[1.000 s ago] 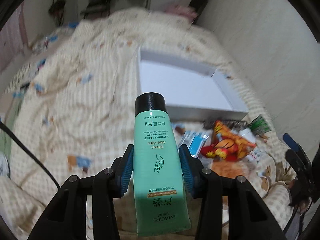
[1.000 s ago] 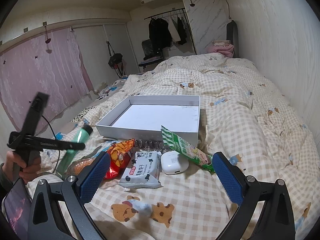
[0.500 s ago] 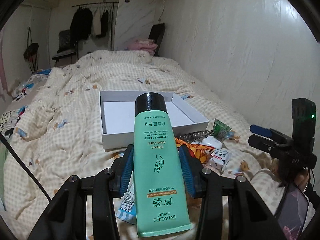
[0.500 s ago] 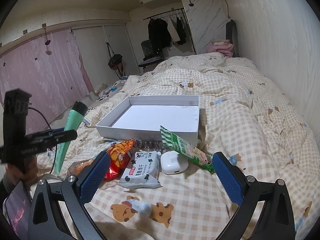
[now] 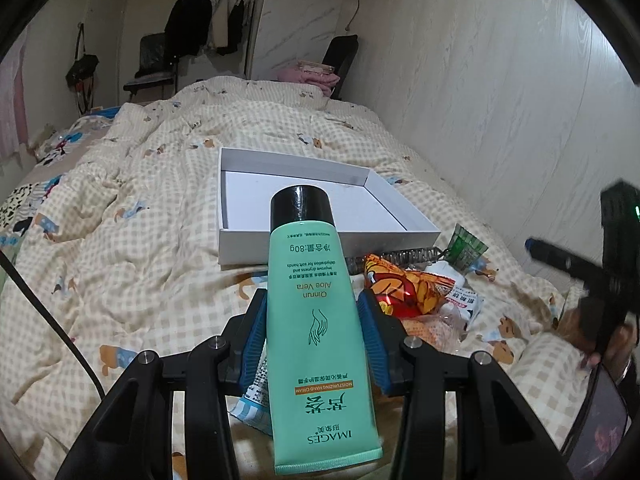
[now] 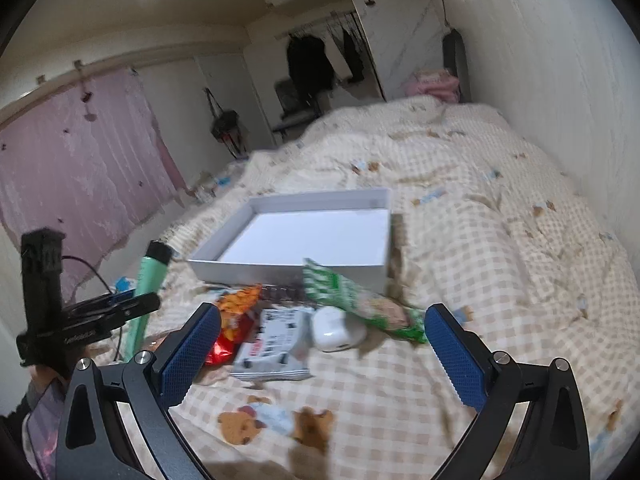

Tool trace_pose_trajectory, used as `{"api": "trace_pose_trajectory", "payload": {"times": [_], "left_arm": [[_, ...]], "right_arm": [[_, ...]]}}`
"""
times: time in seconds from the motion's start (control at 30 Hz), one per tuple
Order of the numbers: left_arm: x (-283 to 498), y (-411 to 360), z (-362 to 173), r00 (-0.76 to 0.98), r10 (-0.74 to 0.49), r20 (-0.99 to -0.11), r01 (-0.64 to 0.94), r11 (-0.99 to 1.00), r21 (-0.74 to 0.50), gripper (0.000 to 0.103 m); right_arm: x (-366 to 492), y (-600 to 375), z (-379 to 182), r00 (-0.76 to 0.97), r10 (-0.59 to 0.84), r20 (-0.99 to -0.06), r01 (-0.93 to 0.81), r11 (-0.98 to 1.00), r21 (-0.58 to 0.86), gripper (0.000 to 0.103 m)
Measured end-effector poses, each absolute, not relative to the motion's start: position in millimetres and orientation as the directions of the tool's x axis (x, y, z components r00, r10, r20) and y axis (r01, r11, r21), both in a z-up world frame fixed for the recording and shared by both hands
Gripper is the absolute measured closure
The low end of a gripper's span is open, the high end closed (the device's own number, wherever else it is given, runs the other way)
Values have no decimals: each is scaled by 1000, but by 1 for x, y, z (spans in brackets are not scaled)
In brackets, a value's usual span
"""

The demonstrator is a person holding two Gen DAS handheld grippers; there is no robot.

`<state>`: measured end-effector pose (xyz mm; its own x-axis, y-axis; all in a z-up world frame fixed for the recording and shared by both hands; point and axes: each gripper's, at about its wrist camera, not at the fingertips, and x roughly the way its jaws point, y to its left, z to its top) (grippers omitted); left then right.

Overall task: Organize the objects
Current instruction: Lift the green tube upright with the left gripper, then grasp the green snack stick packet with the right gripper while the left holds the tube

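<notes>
Between the clamped left tongs, the green tube points cap-first toward the white box; right tongs gape empty.

Dim, warm indoor light is seen; the right wrist view is motion-blurred throughout; edges are bent by fisheye.

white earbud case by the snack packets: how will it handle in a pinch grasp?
The earbud case looks smooth and glossy, so it is probably slippery between the fingers. Its rounded pebble shape may squirt out unless pinched across the middle. It sits on soft bedding, so pressing down will likely sink it rather than steady it.
</notes>
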<state>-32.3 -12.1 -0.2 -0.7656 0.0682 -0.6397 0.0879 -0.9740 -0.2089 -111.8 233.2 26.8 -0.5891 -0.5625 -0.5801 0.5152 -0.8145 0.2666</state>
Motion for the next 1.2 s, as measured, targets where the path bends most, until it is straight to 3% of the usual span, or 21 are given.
{"api": "trace_pose_trajectory", "payload": {"times": [0.27, 0.3, 0.43, 0.5, 0.6, 0.83, 0.9, 1.03, 1.1, 1.2], "left_arm": [[-33, -11, -4, -751, 69, -656, 96, -973, -211, 55], [-33, -12, -4, -751, 70, -656, 95, -973, -212, 55], [-33, -11, -7, -743, 69, -666, 98, -973, -210, 55], [-34, -11, -8, -741, 75, -668, 94, -973, -213, 54], [-35, -12, -11, -735, 86, -673, 90, -971, -222, 55], [-36, -15, -12, -727, 93, -681, 93, -968, -232, 54], [-36, -13, -12, -726, 87, -682, 94, -970, -224, 55], [-36, -13, -13, -723, 85, -685, 96, -970, -221, 55], [-36, -12, -13, -723, 79, -687, 98, -972, -215, 54], [-36, -12, -13, -723, 73, -687, 100, -973, -210, 54]], "right_arm": [[-143, 235, 20, -523, -491, -697, 540, -823, 174, 4], [-142, 230, 15, -516, -474, -714, 551, -821, 148, 11], [-150, 218, -8, -459, -447, -768, 588, -801, 115, 22], [-160, 213, -18, -445, -411, -795, 590, -803, 85, 41], [-173, 208, -30, -415, -388, -823, 604, -794, 71, 47], [-191, 196, -46, -444, -327, -834, 635, -771, -36, 47], [-195, 195, -49, -441, -334, -833, 634, -773, -26, 64], [-199, 200, -50, -456, -343, -821, 607, -794, -5, 67], [-202, 204, -48, -443, -369, -817, 596, -802, 38, 82], [-207, 208, -45, -431, -390, -814, 574, -815, 86, 91]]}}
